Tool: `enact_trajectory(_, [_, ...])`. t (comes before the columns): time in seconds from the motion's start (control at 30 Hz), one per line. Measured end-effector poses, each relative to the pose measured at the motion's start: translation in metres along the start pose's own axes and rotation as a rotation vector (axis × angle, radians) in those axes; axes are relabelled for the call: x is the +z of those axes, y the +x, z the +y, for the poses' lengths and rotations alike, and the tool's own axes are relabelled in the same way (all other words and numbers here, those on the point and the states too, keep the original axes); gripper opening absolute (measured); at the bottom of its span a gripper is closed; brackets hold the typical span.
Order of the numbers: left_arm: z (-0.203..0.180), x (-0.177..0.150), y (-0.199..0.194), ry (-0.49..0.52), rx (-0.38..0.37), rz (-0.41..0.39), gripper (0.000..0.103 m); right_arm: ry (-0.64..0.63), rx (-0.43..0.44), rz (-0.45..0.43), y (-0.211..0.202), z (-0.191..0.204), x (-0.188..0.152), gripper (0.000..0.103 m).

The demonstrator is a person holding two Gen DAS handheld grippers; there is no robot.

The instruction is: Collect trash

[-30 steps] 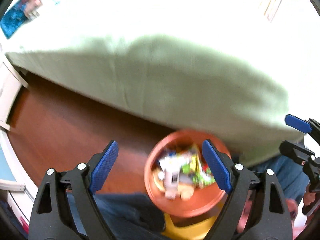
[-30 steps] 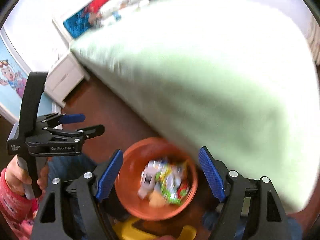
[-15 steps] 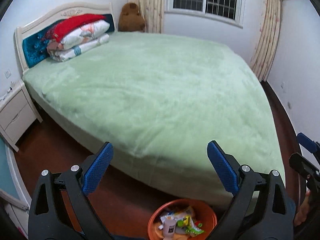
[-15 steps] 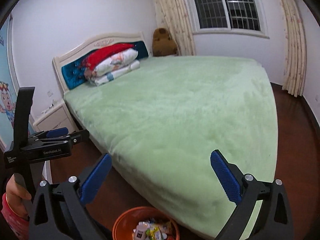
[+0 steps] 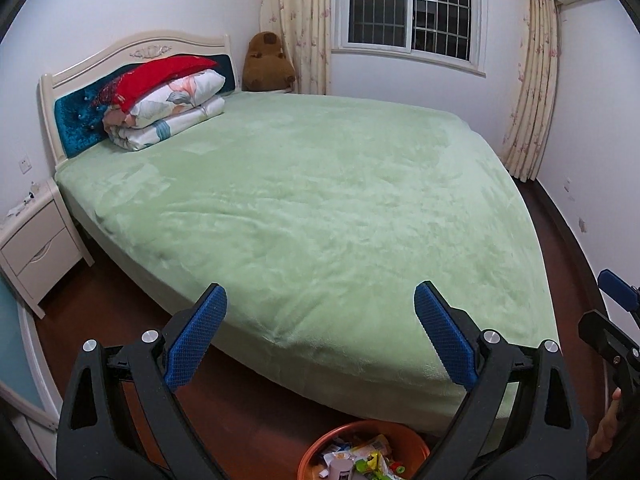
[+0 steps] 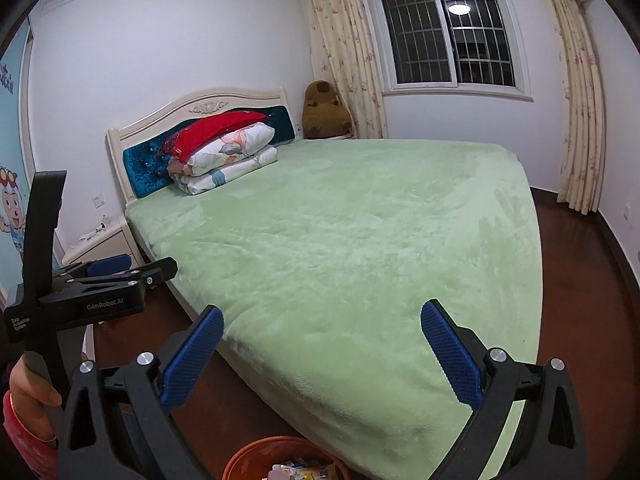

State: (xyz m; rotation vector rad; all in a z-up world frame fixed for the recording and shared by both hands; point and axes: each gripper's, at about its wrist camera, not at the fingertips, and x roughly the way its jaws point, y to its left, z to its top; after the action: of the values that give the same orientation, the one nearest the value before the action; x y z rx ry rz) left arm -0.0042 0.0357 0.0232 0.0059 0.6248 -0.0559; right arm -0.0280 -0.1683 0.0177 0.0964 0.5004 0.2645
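Note:
An orange bin (image 5: 320, 446) full of wrappers and small packets (image 5: 360, 460) stands on the floor at the foot corner of the bed; it also shows at the bottom of the right wrist view (image 6: 256, 454). My left gripper (image 5: 320, 336) is open and empty, raised above the bin and facing the bed. My right gripper (image 6: 322, 354) is open and empty too, held level beside it. The left gripper's body shows at the left of the right wrist view (image 6: 92, 292). The right gripper's fingers (image 5: 618, 292) show at the right edge of the left wrist view.
A large bed with a green cover (image 5: 320, 200) fills the room ahead. Folded quilts and a red pillow (image 5: 164, 100) lie at the headboard. A white nightstand (image 5: 36, 248) stands left of the bed. Dark wooden floor (image 6: 568, 248) runs around the bed. A brown plush toy (image 6: 324, 110) sits in the corner.
Both grippers have tilted up from looking down into the orange bin to facing across the bed. The bin has dropped to the bottom edge of both views. Both stay open.

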Motion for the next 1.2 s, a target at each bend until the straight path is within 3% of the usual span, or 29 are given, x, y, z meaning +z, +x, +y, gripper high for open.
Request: enact_trajectory(1.2, [-0.005,0.005,-0.012,0.015,-0.006,-0.030,0.092,0.003,-0.015,-0.008,-0.010,-0.001,0.001,0.097])
